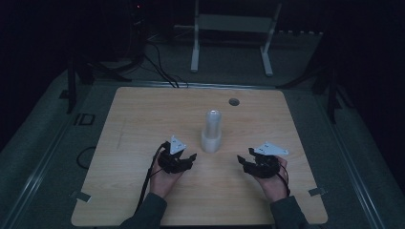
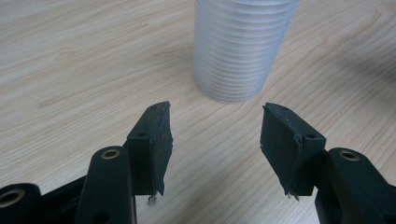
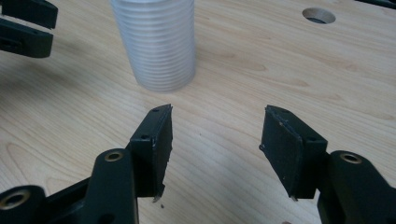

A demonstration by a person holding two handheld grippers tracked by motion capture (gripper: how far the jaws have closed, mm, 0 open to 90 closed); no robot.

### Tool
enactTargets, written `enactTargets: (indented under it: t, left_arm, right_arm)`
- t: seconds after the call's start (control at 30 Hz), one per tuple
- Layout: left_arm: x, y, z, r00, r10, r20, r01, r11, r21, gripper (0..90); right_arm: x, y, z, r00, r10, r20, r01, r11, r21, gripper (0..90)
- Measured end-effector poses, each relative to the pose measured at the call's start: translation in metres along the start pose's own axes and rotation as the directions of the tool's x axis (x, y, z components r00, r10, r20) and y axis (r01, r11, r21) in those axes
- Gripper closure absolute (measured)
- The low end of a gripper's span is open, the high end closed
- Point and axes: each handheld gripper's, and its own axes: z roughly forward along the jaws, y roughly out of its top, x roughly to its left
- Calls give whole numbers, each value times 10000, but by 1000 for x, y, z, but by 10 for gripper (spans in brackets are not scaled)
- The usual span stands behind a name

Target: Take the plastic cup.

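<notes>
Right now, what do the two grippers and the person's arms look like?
Both grippers are black, each with two flat, wedge-shaped fingers with frayed pad edges and brass-coloured pivot bushings. The left gripper and right gripper each carry a pale grey three-cornered plate on top. Black cables trail back along the forearms. The person wears dark grey-green sleeves.

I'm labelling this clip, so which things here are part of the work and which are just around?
In the work:
- stack of clear plastic cups, upside down
- left gripper
- right gripper

Just around:
- round hole in the wooden table
- white stand behind
</notes>
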Motion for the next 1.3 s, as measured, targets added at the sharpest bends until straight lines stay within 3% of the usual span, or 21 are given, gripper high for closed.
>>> enactTargets:
  t: [0.37,0.77,1.3]
  left_arm:
    - [-2,13,6,10000,-66,62,69,9991,-409,390]
    - [-4,21,13,10000,-41,63,44,9988,-483,341]
    - [-3,29,25,9992,-95,377,119,9979,-644,318]
  right_arm:
    - [2,13,2,9998,-61,-173,57,9997,-240,412]
    - [5,24,3,9994,-144,-308,131,9990,-421,404]
    - [9,40,8,9985,-389,-384,367,9978,-555,406]
